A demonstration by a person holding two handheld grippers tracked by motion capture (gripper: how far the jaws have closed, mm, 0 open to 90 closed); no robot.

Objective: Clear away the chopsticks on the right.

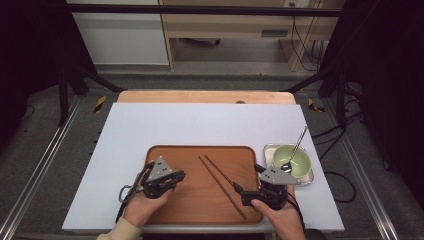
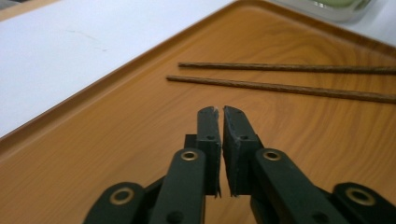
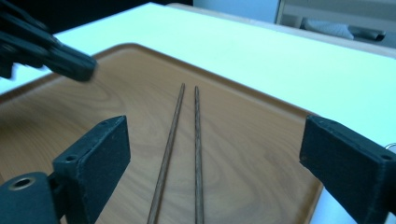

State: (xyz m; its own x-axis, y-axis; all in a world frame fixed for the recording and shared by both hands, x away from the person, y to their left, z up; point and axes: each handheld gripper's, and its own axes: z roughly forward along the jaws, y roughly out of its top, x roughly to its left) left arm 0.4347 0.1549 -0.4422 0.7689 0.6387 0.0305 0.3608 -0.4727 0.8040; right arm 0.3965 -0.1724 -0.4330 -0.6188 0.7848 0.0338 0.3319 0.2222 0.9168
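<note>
Two dark wooden chopsticks (image 1: 222,185) lie side by side, slanting across the brown wooden tray (image 1: 200,148). My left gripper (image 1: 181,175) hovers over the tray's left half, its jaws pressed together with nothing between them (image 2: 219,112); the chopsticks (image 2: 280,87) lie a little beyond its tips. My right gripper (image 1: 247,177) is at the tray's right front, jaws spread wide (image 3: 215,135). The chopsticks (image 3: 173,126) run along the tray between and below those jaws, untouched. The left gripper (image 3: 70,63) shows blurred at the upper left of the right gripper view.
A pale green bowl (image 1: 292,161) with a metal spoon (image 1: 296,146) in it stands in a small metal tray (image 1: 310,177) right of the wooden tray. Everything rests on a white mat (image 1: 200,125) over a wooden table. Black frame posts stand at both sides.
</note>
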